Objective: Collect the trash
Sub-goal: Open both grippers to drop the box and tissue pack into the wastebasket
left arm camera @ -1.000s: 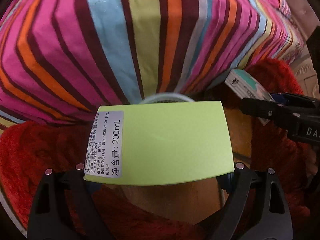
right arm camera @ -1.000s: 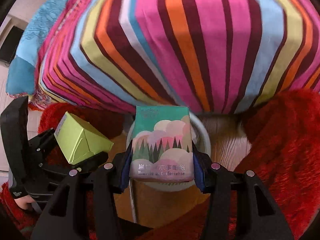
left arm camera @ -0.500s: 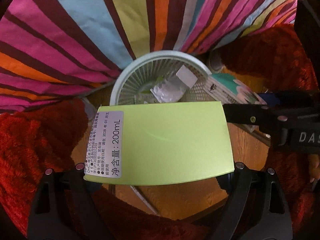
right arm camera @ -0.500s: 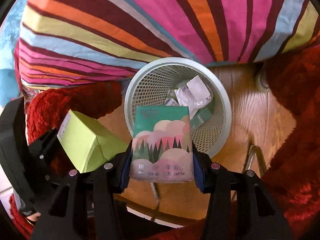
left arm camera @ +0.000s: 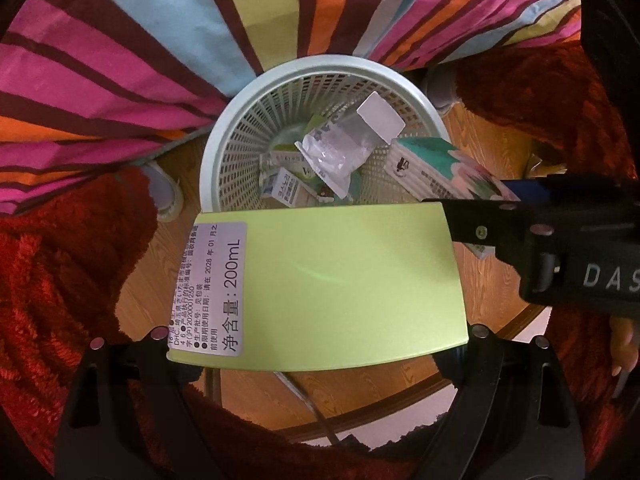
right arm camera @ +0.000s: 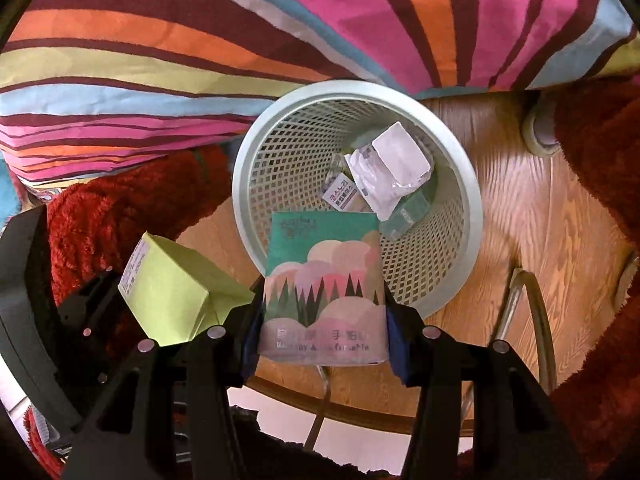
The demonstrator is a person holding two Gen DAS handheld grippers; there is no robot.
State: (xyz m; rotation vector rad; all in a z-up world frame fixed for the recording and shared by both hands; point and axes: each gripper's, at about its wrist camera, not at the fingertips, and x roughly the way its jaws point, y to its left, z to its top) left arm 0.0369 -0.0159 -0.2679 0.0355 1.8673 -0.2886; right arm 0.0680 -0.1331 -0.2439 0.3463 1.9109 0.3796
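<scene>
Both of your hands have dropped and tipped downward since a second ago, so the white mesh wastebasket (left arm camera: 224,148), then only a sliver of rim under the striped bedcover (left arm camera: 120,60), now lies open below you with its contents showing. Your left gripper (left arm camera: 320,332) has its fingers spread wide yet clamped on the two ends of the lime-green carton (left arm camera: 332,288), which lies flat across them, its white label at the left end; the carton hangs over the near rim of the basket and the wooden floor (left arm camera: 152,264). Your right gripper (right arm camera: 322,340) has its fingers pressed in on both sides of the teal and pink tissue pack (right arm camera: 324,280), held upright with its top edge over the basket's near rim. From the right wrist, the green carton sits just beside the tissue pack, to its left. Inside the basket lie a crumpled clear wrapper with a white flap (right arm camera: 392,168) and a small printed box (right arm camera: 340,196). Red shaggy rug (right arm camera: 120,208) flanks the floor on both sides.
</scene>
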